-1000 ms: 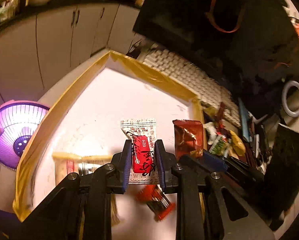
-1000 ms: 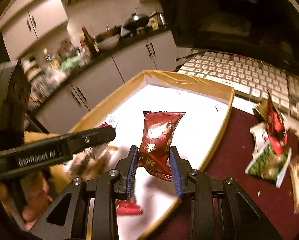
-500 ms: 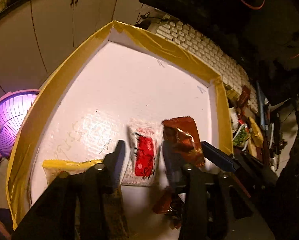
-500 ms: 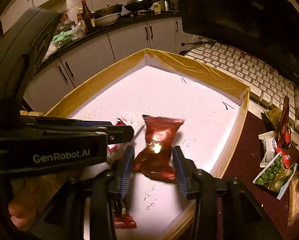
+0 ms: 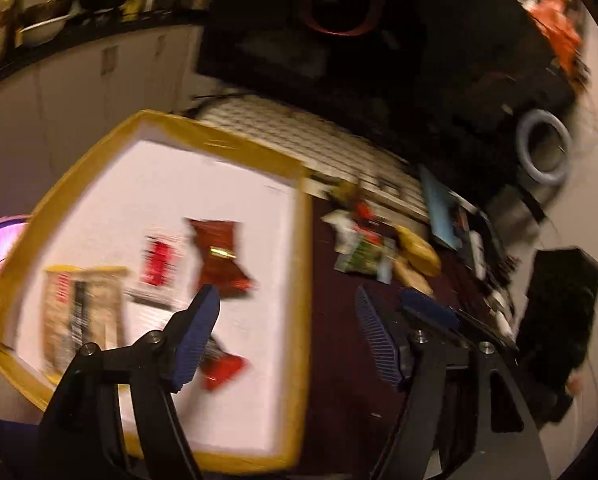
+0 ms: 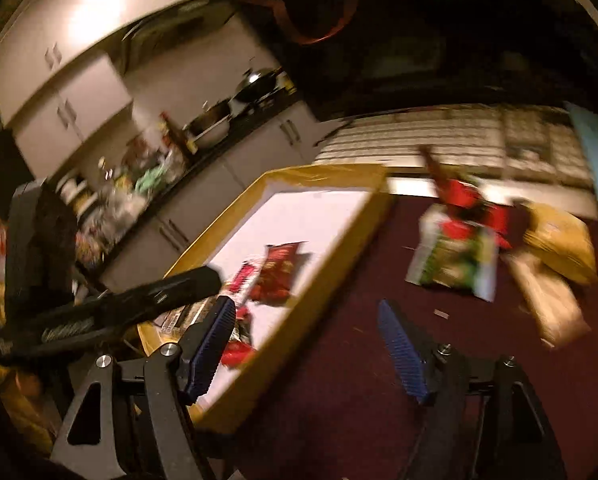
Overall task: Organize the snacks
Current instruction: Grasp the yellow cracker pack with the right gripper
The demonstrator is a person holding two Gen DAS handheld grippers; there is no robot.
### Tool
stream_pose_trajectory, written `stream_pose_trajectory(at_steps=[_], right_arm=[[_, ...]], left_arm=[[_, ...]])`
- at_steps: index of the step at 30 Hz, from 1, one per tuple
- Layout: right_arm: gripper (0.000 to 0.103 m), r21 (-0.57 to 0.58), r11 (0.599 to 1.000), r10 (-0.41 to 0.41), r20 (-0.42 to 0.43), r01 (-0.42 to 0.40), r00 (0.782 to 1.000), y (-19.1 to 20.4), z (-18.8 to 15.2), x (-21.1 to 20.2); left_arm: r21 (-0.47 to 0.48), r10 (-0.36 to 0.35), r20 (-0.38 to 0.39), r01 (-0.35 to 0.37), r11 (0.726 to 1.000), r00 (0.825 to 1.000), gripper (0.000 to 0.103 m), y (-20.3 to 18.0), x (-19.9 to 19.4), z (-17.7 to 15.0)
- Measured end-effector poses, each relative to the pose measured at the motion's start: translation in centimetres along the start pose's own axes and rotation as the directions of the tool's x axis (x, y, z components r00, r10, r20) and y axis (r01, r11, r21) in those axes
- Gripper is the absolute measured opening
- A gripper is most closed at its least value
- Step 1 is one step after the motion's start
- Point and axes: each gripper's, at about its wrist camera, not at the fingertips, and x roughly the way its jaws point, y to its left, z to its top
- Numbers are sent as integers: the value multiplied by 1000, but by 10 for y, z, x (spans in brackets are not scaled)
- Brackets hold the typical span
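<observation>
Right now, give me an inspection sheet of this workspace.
Surface: dark maroon tabletop, bearing a white tray with yellow taped rim.
Job's things: dark red foil snack bag, red-and-white sachet and tan packet with yellow top lie in the tray; green-and-white snack bag and yellow packet are piled on the maroon surface.
Clutter: white keyboard, grey tape ring.
Grippers: left gripper and right gripper opening, nothing between the jaws.
Cables: red cord over dark equipment.
Surroundings: white kitchen cabinets, counter with pans.
</observation>
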Motion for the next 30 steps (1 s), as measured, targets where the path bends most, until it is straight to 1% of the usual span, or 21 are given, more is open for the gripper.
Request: stream_pose_trajectory(at_steps=[1,3,4,5,6,9,12,15,16,18,19,21,23,25,27,29,30], right_arm=[[76,15,1000,-22,15,22,1000,-6,-1,-8],[77,43,994,-100,53,98,994,-20,-6,-27],[77,54,990,-130,56,127,990,-27,-8,-34],[77,70,988,-142,56,138,988,-33,-10,-39],[77,81,987,-145,60,140,988,-41,-12,-43],[77,145,982,-131,30,125,991,-60,-18,-46],[77,182,971,-161,11,157,987,-76,-19,-42],[77,173,968,-183,-2,181,983,-87,-13,-38],[77,178,968,-180,-7,179,984,-91,-11,-37],[77,223,966,-130,-21,131,991,-100,-3,-37],[77,237,963,-128,-23,130,991,-104,1,-37],[77,243,947,-207,-35,210,978,-107,17,-35],[77,243,936,-252,-47,256,967,-111,33,-29],[77,264,927,-259,-62,266,964,-118,45,-21],[77,296,906,-286,-94,301,954,-130,58,-8],[77,344,886,-287,-124,313,950,-140,64,5],[77,339,884,-289,-141,320,947,-142,67,13]], left_arm=[[14,-8,-2,8,1000,1000,70,-11,3,-2],[55,-17,-10,18,998,1000,70,-29,6,-9],[73,-15,-13,16,997,1000,70,-36,7,-12],[97,-5,-20,7,995,1000,70,-43,13,-16],[107,2,-25,1,994,1000,70,-47,17,-20],[113,1,-62,6,994,998,70,-55,30,-25],[117,8,-78,2,993,997,70,-61,31,-30],[122,9,-74,0,993,997,70,-65,29,-33],[120,11,-78,-2,993,997,70,-65,31,-34],[113,14,-90,-4,994,996,70,-65,34,-34],[113,15,-94,-4,994,995,70,-65,35,-35],[119,11,-98,1,993,995,70,-67,36,-35],[122,3,-90,9,993,996,70,-68,36,-34],[116,-3,-89,13,993,996,70,-68,36,-33],[120,-8,-92,19,993,996,70,-68,36,-33],[124,-9,-90,20,992,996,70,-67,34,-33],[121,-12,-88,22,992,996,70,-66,33,-33]])
